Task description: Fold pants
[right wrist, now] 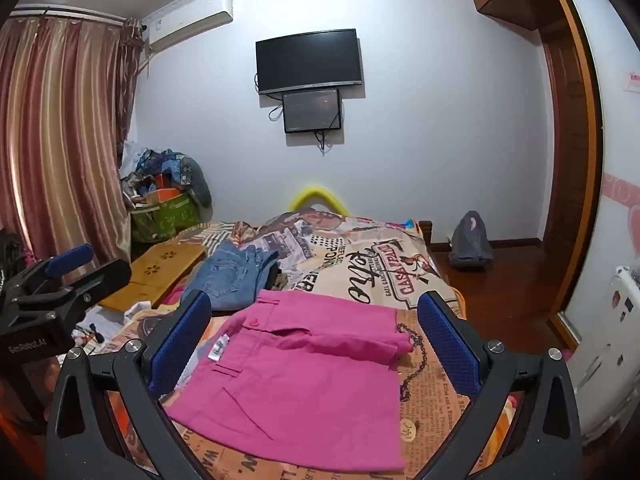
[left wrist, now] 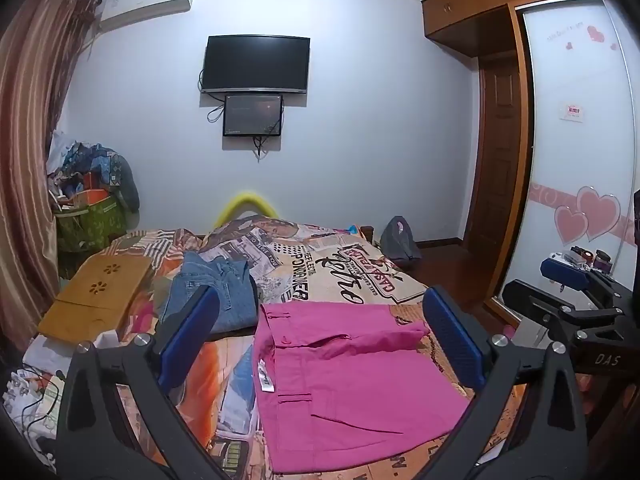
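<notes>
Two blue-padded fingers of the left claw [left wrist: 320,340] are standing spread wide and gripping nothing, hovering over the folded magenta cotton pants [left wrist: 352,380] lying on the newspaper-print bed cover [left wrist: 344,268]; folded blue jeans [left wrist: 220,292] are lying beyond. From the right wrist, the right claw [right wrist: 316,344] is likewise gaping empty above the pants [right wrist: 304,380].

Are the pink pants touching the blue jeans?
Cannot tell. In both wrist views the pink pants lie beside the blue jeans, but gripper fingers hide where their edges meet.
</notes>
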The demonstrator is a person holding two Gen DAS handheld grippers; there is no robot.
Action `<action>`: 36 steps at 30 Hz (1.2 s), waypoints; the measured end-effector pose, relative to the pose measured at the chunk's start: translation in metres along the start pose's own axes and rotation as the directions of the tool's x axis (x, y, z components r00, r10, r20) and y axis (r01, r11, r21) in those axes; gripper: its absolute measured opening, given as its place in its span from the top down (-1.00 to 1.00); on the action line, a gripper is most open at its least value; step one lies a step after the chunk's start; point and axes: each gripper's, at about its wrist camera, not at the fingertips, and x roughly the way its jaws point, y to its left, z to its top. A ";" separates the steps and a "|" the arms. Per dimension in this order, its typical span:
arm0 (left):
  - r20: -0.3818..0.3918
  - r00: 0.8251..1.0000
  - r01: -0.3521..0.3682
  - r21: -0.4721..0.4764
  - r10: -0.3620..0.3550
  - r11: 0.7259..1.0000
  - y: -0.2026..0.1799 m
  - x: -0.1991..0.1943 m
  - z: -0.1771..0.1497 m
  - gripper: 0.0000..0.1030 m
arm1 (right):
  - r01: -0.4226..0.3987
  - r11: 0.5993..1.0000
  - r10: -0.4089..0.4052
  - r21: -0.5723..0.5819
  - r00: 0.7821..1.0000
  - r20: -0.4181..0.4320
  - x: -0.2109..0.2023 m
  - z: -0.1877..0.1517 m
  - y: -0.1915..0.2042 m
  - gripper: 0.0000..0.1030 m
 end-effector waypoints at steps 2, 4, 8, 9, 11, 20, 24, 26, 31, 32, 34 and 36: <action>-0.015 1.000 0.001 0.001 -0.001 1.000 -0.003 0.003 -0.001 -1.00 | -0.001 1.000 0.001 -0.001 1.000 0.003 0.000 0.000 0.000 -0.99; -0.043 0.999 0.000 0.003 0.000 1.000 -0.006 0.012 -0.002 -1.00 | -0.001 1.000 0.001 -0.001 1.000 0.002 0.000 0.000 0.001 -0.99; -0.012 1.000 0.007 -0.020 -0.007 1.000 -0.002 0.005 -0.005 -1.00 | 0.005 1.000 -0.005 -0.004 1.000 -0.001 0.001 0.000 0.001 -0.99; -0.009 1.000 0.006 -0.019 -0.006 1.000 -0.003 0.005 -0.006 -1.00 | 0.002 1.000 -0.002 -0.004 1.000 0.003 0.000 0.000 0.002 -0.99; -0.001 1.000 0.010 -0.021 -0.010 1.000 0.001 0.001 -0.008 -1.00 | 0.003 1.000 -0.003 -0.004 1.000 0.004 0.000 0.000 0.002 -0.99; -0.008 1.000 0.014 -0.013 -0.014 1.000 -0.001 0.001 -0.007 -1.00 | -0.002 1.000 0.002 -0.005 1.000 0.007 0.000 0.001 0.003 -0.99; -0.010 1.000 0.012 -0.007 -0.012 1.000 -0.002 0.001 -0.007 -1.00 | -0.004 1.000 0.004 -0.005 1.000 0.007 -0.001 0.002 0.004 -0.99; -0.009 1.000 0.007 -0.006 -0.007 1.000 -0.003 0.001 -0.007 -1.00 | -0.004 1.000 0.004 -0.005 1.000 0.008 -0.001 0.002 0.004 -0.99; -0.015 1.000 0.004 0.001 -0.004 1.000 -0.008 0.002 -0.006 -1.00 | -0.004 1.000 0.004 -0.003 1.000 0.009 -0.004 0.000 0.004 -0.99; -0.013 1.000 0.006 -0.001 -0.006 1.000 -0.006 0.002 -0.006 -1.00 | -0.004 1.000 0.004 -0.002 1.000 0.009 -0.004 0.001 0.004 -0.99; -0.012 1.000 0.007 -0.002 -0.007 1.000 -0.007 0.001 -0.007 -1.00 | -0.004 1.000 0.004 0.000 1.000 0.010 -0.004 0.001 0.004 -0.99; -0.012 1.000 0.008 -0.001 -0.008 1.000 -0.007 0.001 -0.006 -1.00 | -0.005 1.000 0.005 0.000 1.000 0.010 -0.004 0.001 0.004 -0.99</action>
